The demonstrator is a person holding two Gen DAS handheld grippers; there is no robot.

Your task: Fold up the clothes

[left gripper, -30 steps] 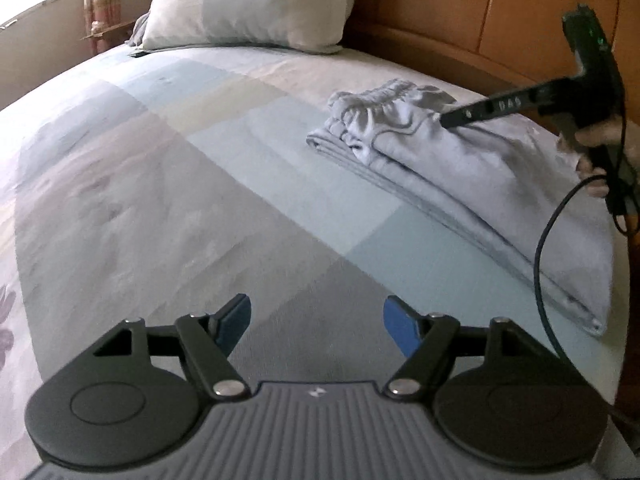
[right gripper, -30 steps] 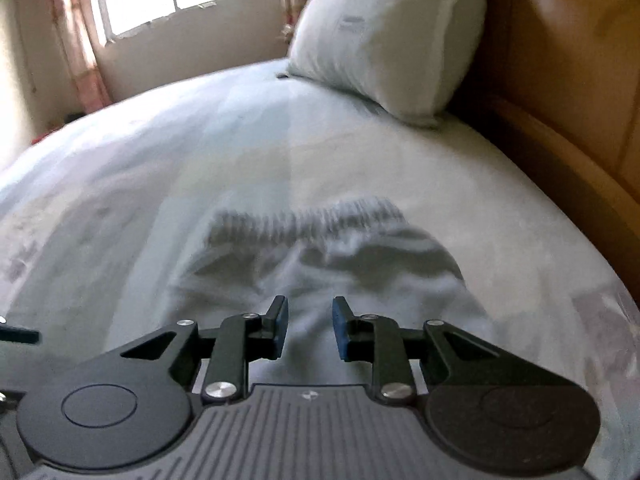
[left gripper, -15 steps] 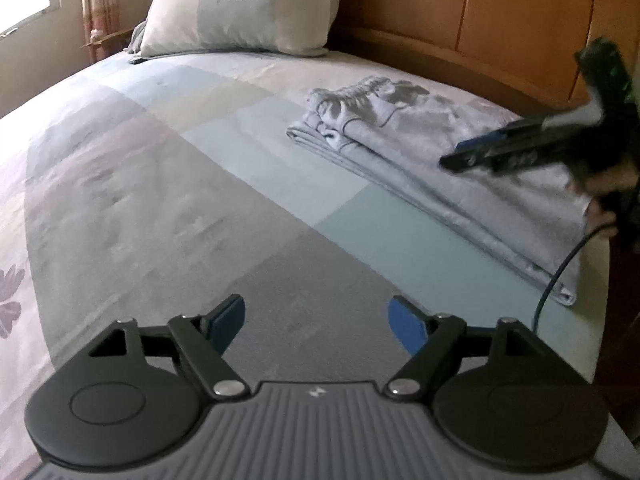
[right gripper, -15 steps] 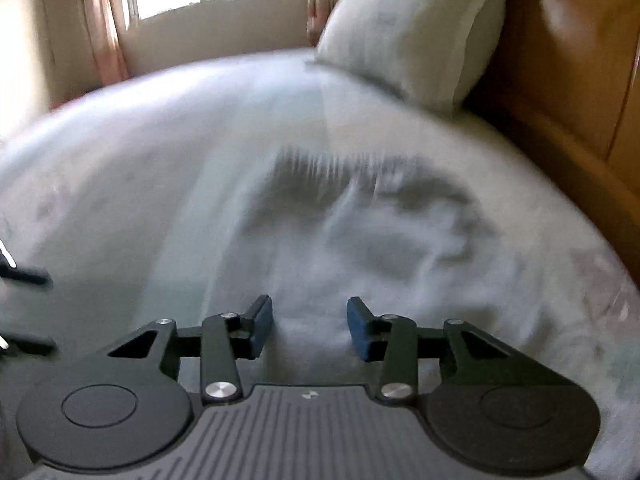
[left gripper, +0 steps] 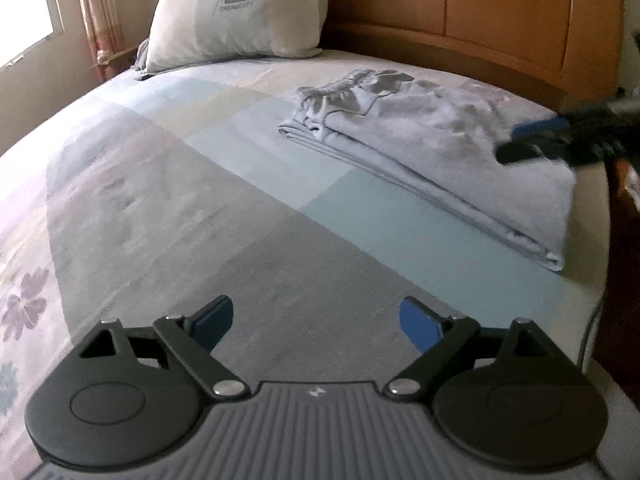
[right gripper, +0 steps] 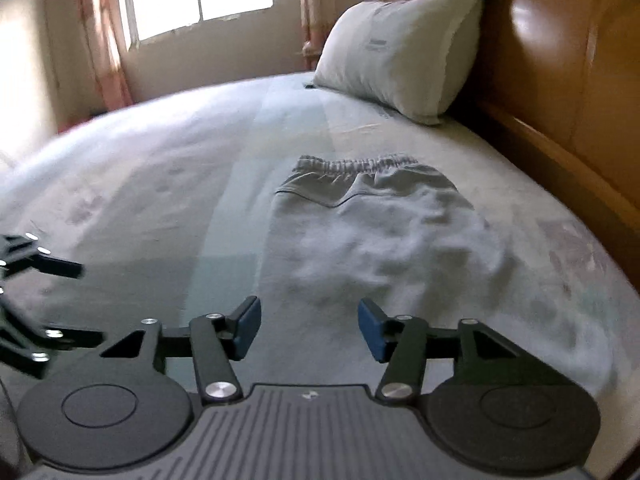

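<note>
Both claws, left claw (left gripper: 316,326) and right claw (right gripper: 308,334), are spread wide and empty, since the folded light-grey elastic-waist shorts (right gripper: 384,240) look finished on the patchwork-covered bed (left gripper: 168,184).

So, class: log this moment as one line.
left tongs: open, empty | right tongs: open, empty | grey pants: folded on bed

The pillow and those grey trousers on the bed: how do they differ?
The pillow is plump and leans upright against the wooden headboard; the grey trousers lie flat, folded lengthwise on the bedspread. The pillow is smooth with small print; the trousers are creased with a gathered waistband. Both are pale fabric, untouched by either tool.
</note>
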